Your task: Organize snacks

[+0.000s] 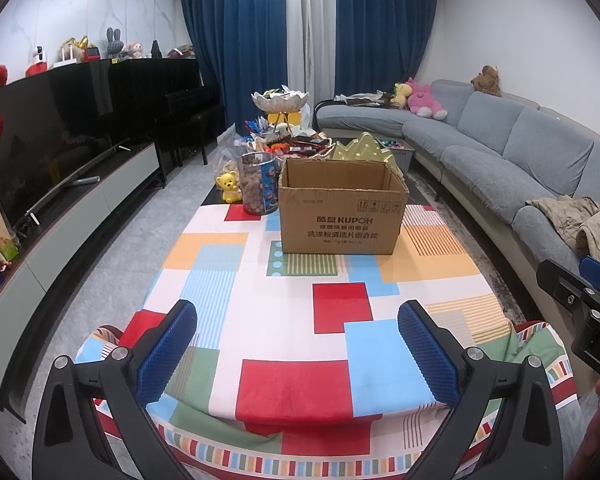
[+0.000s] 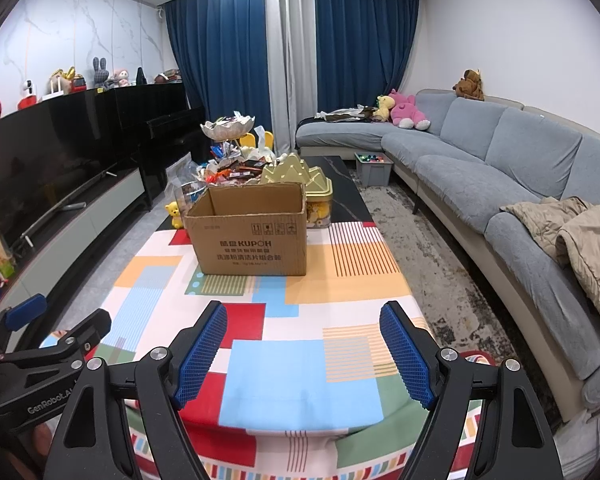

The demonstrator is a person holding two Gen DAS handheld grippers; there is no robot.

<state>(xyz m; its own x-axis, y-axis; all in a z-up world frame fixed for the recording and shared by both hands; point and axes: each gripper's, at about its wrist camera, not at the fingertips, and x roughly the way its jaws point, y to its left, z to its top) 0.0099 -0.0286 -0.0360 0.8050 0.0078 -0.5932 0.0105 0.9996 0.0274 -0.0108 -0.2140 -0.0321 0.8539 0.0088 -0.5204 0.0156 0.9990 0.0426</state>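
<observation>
Left claw (image 1: 298, 350): we hold it released, jaws spread wide with nothing between them, low over the near end of the table (image 1: 332, 336), aimed down its length.
Right claw (image 2: 304, 354): also released and bare, level with the left one and just beside it; each shows at the edge of the other's view.
Why so held: we judge both are parked wide so that either can reach forward at once.
Box (image 1: 342, 208): stands upright mid-table on the patchwork cloth (image 2: 276, 384), flaps open toward us; a likely bin for sorting. We cannot see into it.
Snacks (image 1: 296, 146): a loose heap of packets beyond the box at the far end, well apart from both claws, under a tiered dish (image 1: 280, 100) that also holds some.
Jar (image 1: 259, 184): clear tub of round brown bites just left of the box, a yellow bear (image 1: 229, 187) beside it.
Gold tin (image 2: 300, 172): behind the box's right corner.
Stage: the heap out and the box's inside hidden fit sorting ahead or partly done; we cannot say which.
</observation>
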